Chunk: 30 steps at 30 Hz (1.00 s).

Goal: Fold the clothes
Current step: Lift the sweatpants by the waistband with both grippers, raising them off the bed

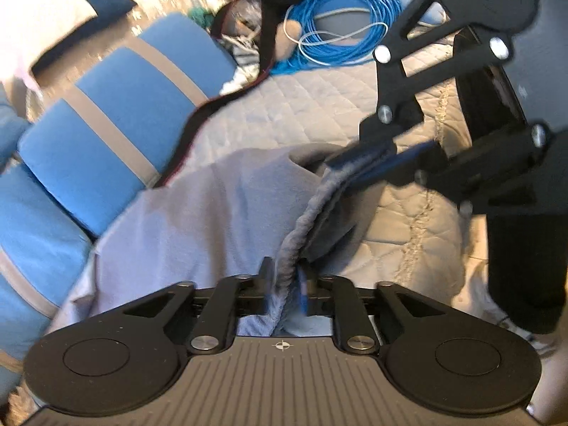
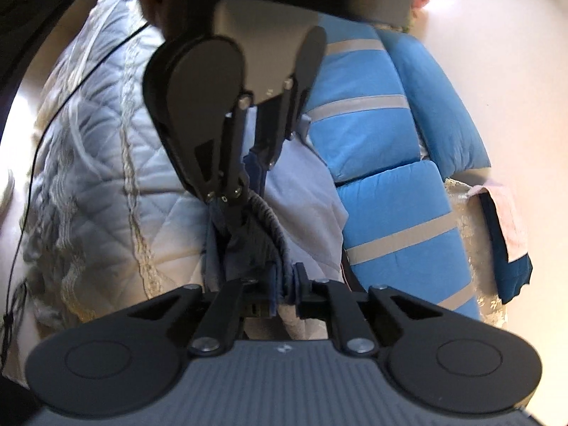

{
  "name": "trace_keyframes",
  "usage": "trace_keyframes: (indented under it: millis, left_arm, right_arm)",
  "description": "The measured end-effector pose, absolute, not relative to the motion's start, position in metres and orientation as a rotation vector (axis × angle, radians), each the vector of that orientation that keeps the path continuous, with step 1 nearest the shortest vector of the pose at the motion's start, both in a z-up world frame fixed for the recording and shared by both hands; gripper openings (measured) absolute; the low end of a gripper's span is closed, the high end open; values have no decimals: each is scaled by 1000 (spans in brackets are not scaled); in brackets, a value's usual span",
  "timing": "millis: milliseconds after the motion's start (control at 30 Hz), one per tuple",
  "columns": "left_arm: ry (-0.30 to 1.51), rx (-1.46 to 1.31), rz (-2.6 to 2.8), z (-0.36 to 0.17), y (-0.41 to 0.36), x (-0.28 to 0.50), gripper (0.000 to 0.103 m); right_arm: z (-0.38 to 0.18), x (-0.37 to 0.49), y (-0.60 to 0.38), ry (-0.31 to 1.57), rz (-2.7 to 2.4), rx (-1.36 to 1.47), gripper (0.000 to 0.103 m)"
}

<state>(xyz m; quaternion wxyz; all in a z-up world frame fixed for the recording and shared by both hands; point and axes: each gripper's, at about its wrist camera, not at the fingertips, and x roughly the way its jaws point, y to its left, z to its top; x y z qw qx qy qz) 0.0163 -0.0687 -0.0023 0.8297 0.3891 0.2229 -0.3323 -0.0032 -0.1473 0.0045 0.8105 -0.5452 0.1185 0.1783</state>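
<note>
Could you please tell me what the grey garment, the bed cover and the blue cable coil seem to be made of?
Garment: soft matte knit, probably fleece or jersey; fuzzy surface, gathered elastic-looking waistband.
Bed cover: quilted fabric with a slight sheen, possibly satin-like polyester; stitched diamond pattern, puffy cells.
Cable coil: smooth plastic-jacketed wire, probably; glossy, uniform blue loops holding their curve.

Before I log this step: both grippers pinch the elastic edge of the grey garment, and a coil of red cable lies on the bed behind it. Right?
Not quite. The cable coil is blue, not red, as the left wrist view shows. The rest holds: the left gripper and right gripper both pinch the grey garment at its elastic edge.
</note>
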Motion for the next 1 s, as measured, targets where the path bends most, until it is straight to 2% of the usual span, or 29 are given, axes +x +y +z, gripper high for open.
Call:
trace_keyframes:
  millis: [33, 67, 100, 367, 633, 933, 1000]
  left_arm:
    - [456, 835, -674, -1, -65, 13, 44]
    - [440, 846, -643, 0, -62, 11, 50]
    - [424, 857, -612, 1, -58, 8, 51]
    - [455, 992, -467, -1, -12, 6, 52]
    - [561, 906, -385, -11, 27, 38, 51]
    - [492, 1248, -335, -55, 14, 39, 51]
    - [465, 1286, -325, -56, 11, 39, 48]
  right_arm:
    - [8, -3, -148, 245, 377, -1149, 10]
    - [11, -2, -149, 237, 370, -1134, 10]
    - [14, -2, -150, 229, 364, -1119, 10]
    - [35, 6, -157, 209, 333, -1014, 10]
    - [48, 10, -160, 215, 302, -926, 10]
    - [54, 11, -168, 226, 281, -879, 10]
    - [54, 13, -170, 228, 272, -866, 10]
